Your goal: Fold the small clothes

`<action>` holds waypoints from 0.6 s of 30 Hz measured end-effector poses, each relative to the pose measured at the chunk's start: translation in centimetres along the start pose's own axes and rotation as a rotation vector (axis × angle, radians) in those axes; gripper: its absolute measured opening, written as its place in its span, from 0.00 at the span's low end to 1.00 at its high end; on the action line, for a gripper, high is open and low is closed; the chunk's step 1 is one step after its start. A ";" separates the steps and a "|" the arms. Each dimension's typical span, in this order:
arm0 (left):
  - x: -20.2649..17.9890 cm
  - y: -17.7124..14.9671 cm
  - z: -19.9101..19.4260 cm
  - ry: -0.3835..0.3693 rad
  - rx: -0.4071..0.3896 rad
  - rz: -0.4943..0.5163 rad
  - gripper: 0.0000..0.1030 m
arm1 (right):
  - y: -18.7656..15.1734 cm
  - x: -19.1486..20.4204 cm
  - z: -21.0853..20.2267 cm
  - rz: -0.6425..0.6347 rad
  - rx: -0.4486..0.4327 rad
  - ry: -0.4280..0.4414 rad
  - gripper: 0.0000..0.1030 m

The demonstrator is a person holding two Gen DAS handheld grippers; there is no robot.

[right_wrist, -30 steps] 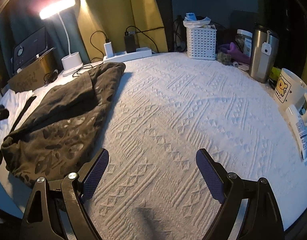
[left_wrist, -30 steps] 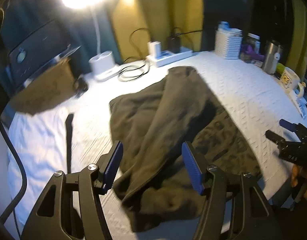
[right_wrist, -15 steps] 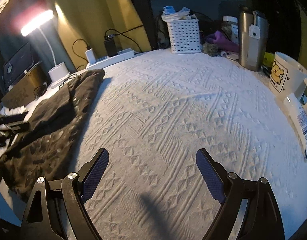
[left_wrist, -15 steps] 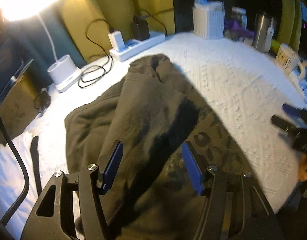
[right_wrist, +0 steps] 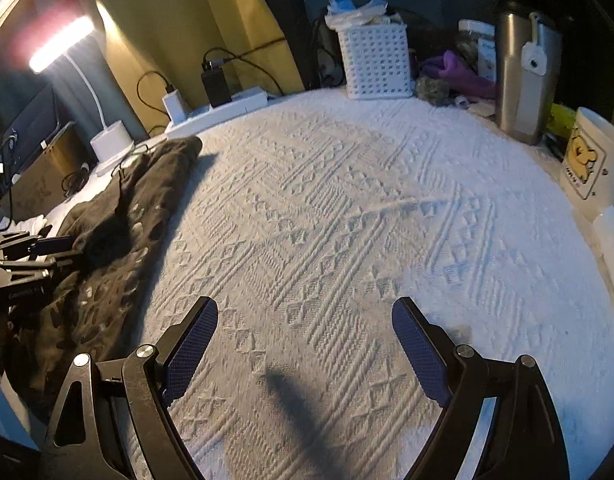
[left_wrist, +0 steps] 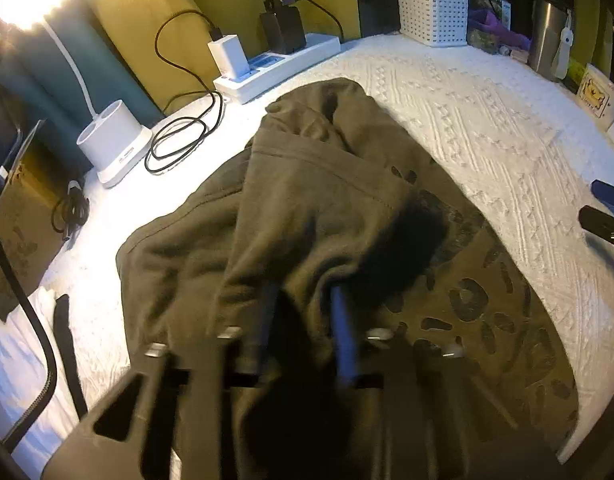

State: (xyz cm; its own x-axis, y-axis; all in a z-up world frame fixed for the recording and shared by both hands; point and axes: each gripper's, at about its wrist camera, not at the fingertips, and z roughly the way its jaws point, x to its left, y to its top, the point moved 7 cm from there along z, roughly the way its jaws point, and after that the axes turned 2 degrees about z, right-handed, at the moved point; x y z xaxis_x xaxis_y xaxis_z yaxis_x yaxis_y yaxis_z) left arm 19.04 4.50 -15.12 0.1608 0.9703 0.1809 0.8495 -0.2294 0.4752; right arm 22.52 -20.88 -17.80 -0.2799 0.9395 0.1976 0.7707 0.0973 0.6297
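A dark olive garment (left_wrist: 307, 208) with a leopard-like print lies rumpled on the white textured tablecloth (left_wrist: 487, 128). My left gripper (left_wrist: 303, 296) is down in its near part. Its jaws are closing, and a raised fold of the fabric is pinched between the blurred fingers. In the right wrist view the same garment (right_wrist: 119, 240) lies at the left, with the left gripper (right_wrist: 57, 250) at its edge. My right gripper (right_wrist: 305, 320) hangs open over bare tablecloth to the right of the garment, with nothing between its fingers. Its tips also show in the left wrist view (left_wrist: 607, 212).
Along the back stand a white power strip (left_wrist: 275, 68) with chargers and coiled cables, a lit lamp's base (left_wrist: 115, 140), a white basket (right_wrist: 375, 60), a steel tumbler (right_wrist: 527, 76) and a bear mug (right_wrist: 591, 160). A cardboard box (left_wrist: 23, 216) is at the left.
My left gripper came down and forward onto the garment and its jaws closed from wide apart onto a fold. The right gripper drifted sideways over the cloth, still open.
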 end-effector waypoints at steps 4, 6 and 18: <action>1.2 0.0 -0.8 -0.016 -0.034 -0.024 0.03 | 0.6 0.3 0.5 -0.028 0.013 -0.016 0.87; 2.1 0.0 -1.5 -0.016 -0.056 -0.039 0.03 | 1.0 0.4 0.7 -0.029 0.019 -0.026 0.87; 12.2 -1.5 -3.6 -0.018 -0.159 -0.279 0.02 | 4.4 4.1 2.3 -0.081 0.038 -0.010 0.87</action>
State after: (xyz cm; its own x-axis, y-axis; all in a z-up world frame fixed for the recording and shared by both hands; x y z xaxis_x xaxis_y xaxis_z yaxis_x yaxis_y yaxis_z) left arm 17.93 16.46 -10.57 -0.0579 0.9983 0.0102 0.7730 0.0383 0.6332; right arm 26.05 -15.84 -15.94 -0.3362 0.9314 0.1394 0.7672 0.1851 0.6141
